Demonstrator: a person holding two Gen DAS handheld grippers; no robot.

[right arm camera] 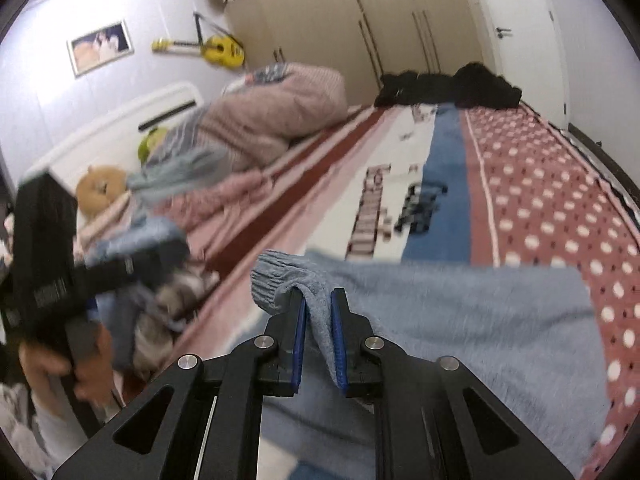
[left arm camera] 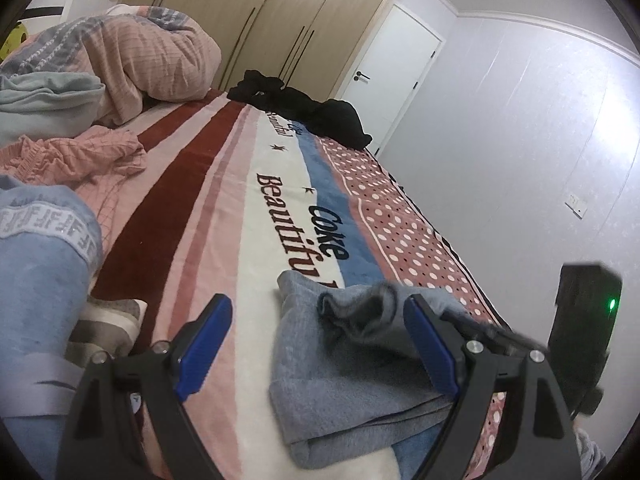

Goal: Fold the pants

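The grey-blue fleece pants (left arm camera: 352,372) lie folded on the striped bed blanket (left arm camera: 224,216), near its front edge. In the left wrist view my left gripper (left arm camera: 316,340) is open, its blue pads wide apart, just above the near end of the pants and holding nothing. In the right wrist view my right gripper (right arm camera: 318,332) is shut on a fold of the pants (right arm camera: 460,320) near a ribbed cuff (right arm camera: 276,280) and holds it slightly lifted. The left gripper (right arm camera: 52,264) shows blurred at the left of that view. The right gripper (left arm camera: 580,332) shows at the right of the left wrist view.
A pile of black clothes (left arm camera: 304,108) lies at the far end of the bed. A pink duvet (left arm camera: 152,60) and pink cloth (left arm camera: 72,156) sit at the left, with light blue garments (left arm camera: 44,248) nearby. Wardrobes (right arm camera: 360,20) and a door (left arm camera: 392,76) stand behind. The bed's right edge (left arm camera: 448,240) drops off.
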